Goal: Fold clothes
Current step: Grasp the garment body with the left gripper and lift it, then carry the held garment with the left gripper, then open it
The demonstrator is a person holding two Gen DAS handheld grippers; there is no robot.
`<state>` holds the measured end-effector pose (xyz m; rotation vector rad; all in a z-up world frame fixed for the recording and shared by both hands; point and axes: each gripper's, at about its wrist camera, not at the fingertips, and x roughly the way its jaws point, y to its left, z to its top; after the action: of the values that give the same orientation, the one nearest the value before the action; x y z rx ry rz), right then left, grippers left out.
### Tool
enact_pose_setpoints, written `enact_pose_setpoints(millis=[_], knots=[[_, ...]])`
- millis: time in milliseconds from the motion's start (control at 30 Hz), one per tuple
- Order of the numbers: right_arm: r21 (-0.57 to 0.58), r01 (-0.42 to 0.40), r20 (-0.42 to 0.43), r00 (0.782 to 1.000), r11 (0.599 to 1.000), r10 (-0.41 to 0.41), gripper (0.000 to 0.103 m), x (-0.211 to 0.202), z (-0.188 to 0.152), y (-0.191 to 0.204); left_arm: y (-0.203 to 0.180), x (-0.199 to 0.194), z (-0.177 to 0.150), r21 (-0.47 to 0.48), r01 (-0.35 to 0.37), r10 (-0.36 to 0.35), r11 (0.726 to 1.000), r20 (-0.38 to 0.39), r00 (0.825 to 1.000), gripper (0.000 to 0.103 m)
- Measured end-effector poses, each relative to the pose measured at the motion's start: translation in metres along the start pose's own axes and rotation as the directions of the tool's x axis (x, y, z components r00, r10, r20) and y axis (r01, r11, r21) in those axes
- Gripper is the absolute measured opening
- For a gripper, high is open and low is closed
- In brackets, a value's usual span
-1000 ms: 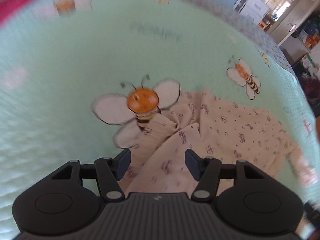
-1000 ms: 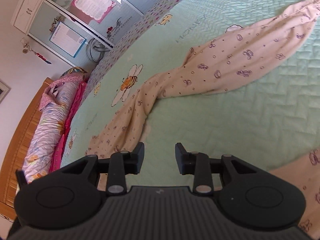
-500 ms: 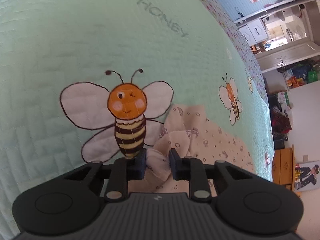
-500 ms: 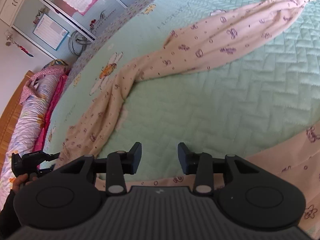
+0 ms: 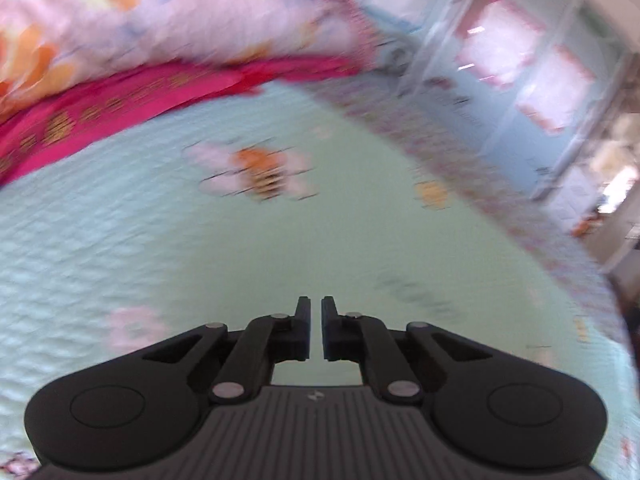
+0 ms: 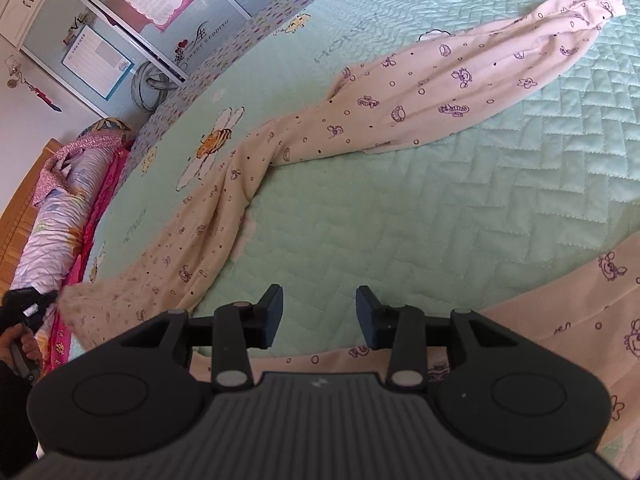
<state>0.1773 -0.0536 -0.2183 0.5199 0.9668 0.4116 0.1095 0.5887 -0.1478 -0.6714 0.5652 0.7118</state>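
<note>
Straightening of pajama trousers (image 6: 400,108): left gripper (image 5: 315,328) is clenched, grasp uncertain; right gripper (image 6: 319,312) is released, fabric beneath its jaws to be pinched.

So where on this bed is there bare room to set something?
The widest bare stretch of green quilt lies between the long trouser leg and the other leg at lower right. A narrower strip runs between that leg and the bed's far edge. Crowded at left, where that leg's end nears the pink bedding.
</note>
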Motion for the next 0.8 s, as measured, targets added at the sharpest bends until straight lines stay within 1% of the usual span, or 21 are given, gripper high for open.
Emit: enact_pose_setpoints(millis=[33,67,100,133,167,200,267,300,367,400,433,467,500,600,667,767,800], knots=[[0.000,-0.002,0.003,1.000,1.000,0.002,0.043,-0.001,0.000,0.001,0.009,0.003,-0.005,-0.014,-0.019,0.018,1.000,-0.035,0.999,0.005],[0.000,-0.005,0.006,1.000,1.000,0.005,0.043,-0.002,0.000,0.001,0.019,-0.001,-0.012,-0.025,-0.020,0.019,0.999,-0.062,0.998,0.005],[-0.001,-0.007,0.007,1.000,1.000,0.007,0.043,-0.003,0.000,0.002,0.024,-0.010,-0.025,0.003,-0.008,0.008,1.000,-0.080,0.997,0.005],[-0.003,-0.008,0.007,1.000,1.000,0.008,0.043,-0.004,0.000,0.002,0.028,-0.018,-0.038,0.032,0.005,-0.002,0.999,-0.098,0.995,0.009],[-0.006,-0.011,0.008,1.000,1.000,0.011,0.043,-0.005,0.000,0.003,0.032,-0.027,-0.050,0.062,0.018,-0.011,0.998,-0.117,0.993,0.011],[-0.014,-0.015,0.009,1.000,1.000,0.015,0.043,-0.007,0.000,0.005,0.041,-0.039,-0.066,0.063,0.029,-0.020,0.998,-0.150,0.989,0.016],[-0.032,-0.021,0.012,1.000,0.999,0.021,0.043,-0.011,-0.001,0.010,0.059,-0.064,-0.098,0.064,0.052,-0.037,0.997,-0.216,0.976,0.018],[-0.037,-0.025,0.013,1.000,0.999,0.025,0.043,-0.012,-0.001,0.011,0.068,-0.078,-0.112,0.045,0.093,-0.080,0.995,-0.246,0.966,0.019],[-0.037,-0.033,0.010,0.999,0.999,0.034,0.043,-0.013,-0.004,0.014,0.087,-0.109,-0.138,-0.014,0.145,-0.144,0.989,-0.262,0.954,0.026],[-0.033,-0.038,0.008,0.999,0.999,0.038,0.043,-0.013,-0.005,0.015,0.093,-0.119,-0.149,-0.037,0.155,-0.159,0.987,-0.278,0.947,0.030],[-0.026,-0.045,0.005,0.999,0.999,0.045,0.043,-0.013,-0.007,0.017,0.099,-0.127,-0.161,-0.059,0.165,-0.175,0.985,-0.294,0.940,0.030],[-0.021,-0.056,0.001,0.998,0.998,0.056,0.043,-0.013,-0.009,0.019,0.103,-0.133,-0.170,-0.075,0.170,-0.185,0.982,-0.298,0.937,0.030],[-0.018,-0.069,-0.002,0.998,0.997,0.069,0.043,-0.013,-0.011,0.022,0.104,-0.136,-0.177,-0.115,0.188,-0.214,0.976,-0.301,0.929,0.030],[-0.033,-0.096,-0.008,0.995,0.995,0.096,0.043,-0.020,-0.018,0.036,0.109,-0.140,-0.194,-0.235,0.233,-0.298,0.943,-0.298,0.907,0.030],[-0.054,-0.115,-0.002,0.993,0.992,0.115,0.043,-0.029,-0.022,0.045,0.108,-0.141,-0.200,-0.309,0.224,-0.316,0.924,-0.289,0.904,0.030],[-0.076,-0.122,0.025,0.992,0.990,0.125,0.043,-0.050,-0.022,0.050,0.115,-0.145,-0.202,-0.421,0.203,-0.328,0.884,-0.252,0.911,0.030],[-0.076,-0.123,0.035,0.991,0.990,0.126,0.044,-0.056,-0.021,0.050,0.116,-0.146,-0.204,-0.437,0.204,-0.334,0.876,-0.243,0.911,0.031]])
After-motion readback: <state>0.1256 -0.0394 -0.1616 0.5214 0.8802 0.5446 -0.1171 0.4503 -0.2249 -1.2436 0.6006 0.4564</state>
